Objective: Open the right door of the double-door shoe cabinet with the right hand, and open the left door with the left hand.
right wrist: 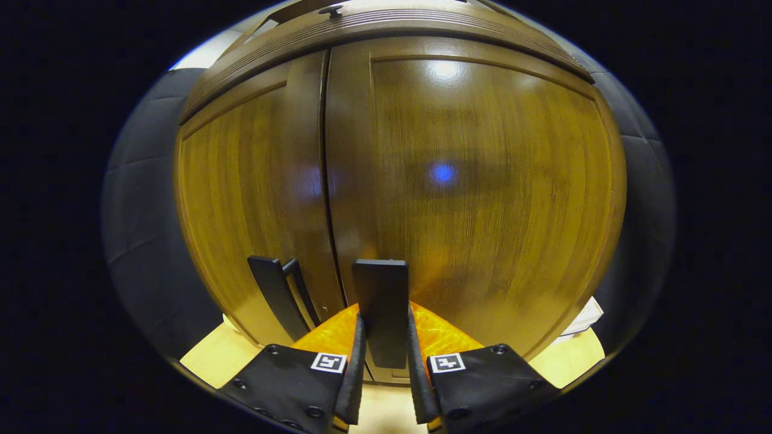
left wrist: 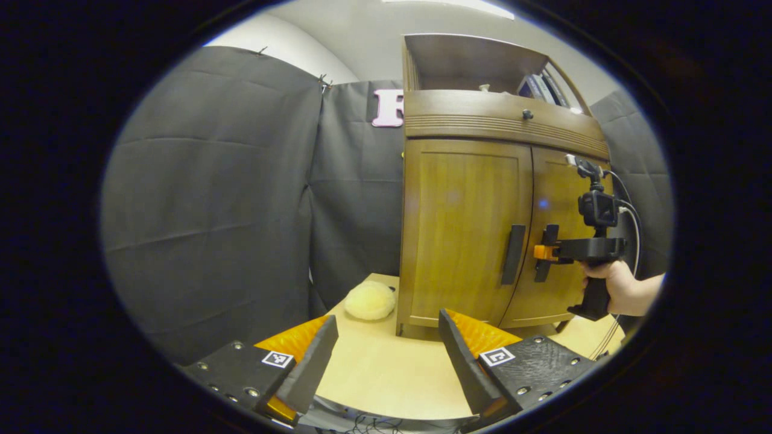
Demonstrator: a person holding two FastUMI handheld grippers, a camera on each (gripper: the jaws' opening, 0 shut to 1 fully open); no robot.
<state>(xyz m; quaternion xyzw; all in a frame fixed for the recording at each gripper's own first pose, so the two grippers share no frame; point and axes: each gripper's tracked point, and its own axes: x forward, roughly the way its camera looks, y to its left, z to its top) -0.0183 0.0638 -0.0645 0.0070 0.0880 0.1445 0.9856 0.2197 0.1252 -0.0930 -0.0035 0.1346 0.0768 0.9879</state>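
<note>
Shoe cabinet: a brown wooden double-door cabinet standing on a pale tabletop, with a drawer band and a small knob above the doors and an open shelf on top.
Right door: flush with the cabinet front, its edge meeting the left door at the centre seam.
Right door handle: a dark vertical bar just right of the cabinet's centre seam, standing between the right gripper's two fingers.
Right gripper: narrowed around the right door handle, a finger pressed against each side of the bar; in the left gripper view it is at the cabinet front, held by a hand.
Left door: closed, lying level with the cabinet front.
Left door handle: a dark vertical bar just left of the cabinet's centre seam, with nothing touching it.
Left gripper: spread wide and holding nothing, well apart from the cabinet, low over the tabletop in front of the left door.
Plush ball: a pale, fuzzy round thing on the tabletop just beside the cabinet's left lower corner.
</note>
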